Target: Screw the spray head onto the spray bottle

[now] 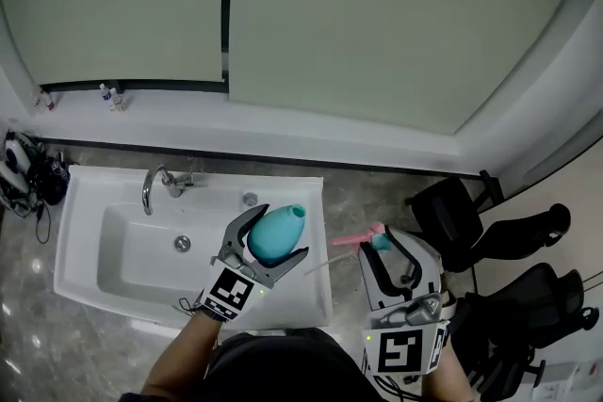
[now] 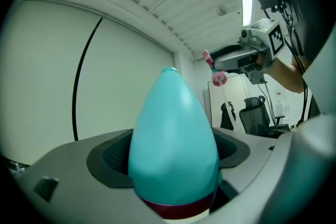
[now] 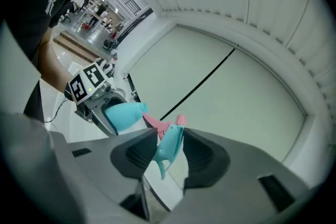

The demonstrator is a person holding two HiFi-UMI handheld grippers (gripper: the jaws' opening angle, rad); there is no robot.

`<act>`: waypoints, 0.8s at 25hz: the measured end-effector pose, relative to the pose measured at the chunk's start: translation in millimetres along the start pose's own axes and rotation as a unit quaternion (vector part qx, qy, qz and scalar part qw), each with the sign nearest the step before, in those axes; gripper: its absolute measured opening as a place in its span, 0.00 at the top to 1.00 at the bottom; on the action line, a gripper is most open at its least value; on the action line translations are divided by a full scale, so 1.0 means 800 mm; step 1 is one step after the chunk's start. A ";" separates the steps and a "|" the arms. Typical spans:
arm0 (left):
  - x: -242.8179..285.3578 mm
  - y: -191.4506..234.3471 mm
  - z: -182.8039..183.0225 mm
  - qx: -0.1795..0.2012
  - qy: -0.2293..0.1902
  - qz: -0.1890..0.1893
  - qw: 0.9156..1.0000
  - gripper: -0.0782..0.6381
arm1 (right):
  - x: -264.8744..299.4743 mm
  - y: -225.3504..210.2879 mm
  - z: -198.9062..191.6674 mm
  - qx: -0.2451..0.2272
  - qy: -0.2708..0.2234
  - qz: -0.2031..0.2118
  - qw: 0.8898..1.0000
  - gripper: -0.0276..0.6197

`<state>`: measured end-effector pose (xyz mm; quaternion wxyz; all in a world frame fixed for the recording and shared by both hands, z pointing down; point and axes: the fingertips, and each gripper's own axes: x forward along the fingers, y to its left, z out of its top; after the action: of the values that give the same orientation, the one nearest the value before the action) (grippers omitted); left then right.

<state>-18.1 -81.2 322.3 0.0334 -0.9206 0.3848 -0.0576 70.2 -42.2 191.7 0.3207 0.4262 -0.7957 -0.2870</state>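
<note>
Two tools show in the head view: the left tool (image 1: pixel 283 233) clamps the teal spray bottle (image 1: pixel 273 236) above the white sink (image 1: pixel 85 202), and the right tool (image 1: pixel 384 242) pinches the spray head (image 1: pixel 361 239), half hidden by its jaws. Left gripper view: both jaws press the bottle's sides, and its base is cut off below. Right gripper view: the jaws stand partly closed on the head's teal body, and its pink nozzle is mostly hidden behind one jaw.

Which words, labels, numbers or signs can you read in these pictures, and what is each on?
None can be read.
Left gripper, marker cube: black-and-white squares, no letters.
Right gripper, marker cube: the same.
White sheets, head view's lower right: print too small to read.
</note>
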 end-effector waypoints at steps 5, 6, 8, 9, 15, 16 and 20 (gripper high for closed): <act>-0.003 -0.011 -0.001 0.001 -0.016 -0.011 1.000 0.30 | -0.014 -0.038 0.041 -0.054 -0.024 -0.031 0.998 0.72; -0.003 -0.013 -0.003 -0.001 -0.017 -0.014 1.000 0.30 | -0.015 -0.045 0.049 -0.063 -0.029 -0.039 0.997 0.72; -0.004 -0.020 -0.007 -0.007 -0.020 -0.022 1.000 0.30 | -0.018 -0.061 0.065 -0.074 -0.040 -0.057 0.995 0.72; -0.004 -0.025 -0.008 -0.011 -0.023 -0.027 0.999 0.30 | -0.020 -0.069 0.072 -0.076 -0.047 -0.067 0.994 0.72; -0.001 -0.051 -0.014 -0.019 -0.029 -0.052 0.998 0.30 | -0.021 -0.091 0.096 -0.087 -0.072 -0.100 0.989 0.72; 0.000 -0.053 -0.014 -0.017 -0.028 -0.054 0.998 0.30 | -0.019 -0.088 0.097 -0.090 -0.073 -0.097 0.988 0.72; 0.001 -0.054 -0.014 -0.016 -0.029 -0.056 0.998 0.30 | -0.006 -0.071 0.099 -0.106 -0.069 -0.082 0.989 0.72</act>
<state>11.8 -51.6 337.9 0.0267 -0.9424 0.3322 -0.0268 41.0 -50.2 99.1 0.2840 0.4329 -0.7434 -0.4235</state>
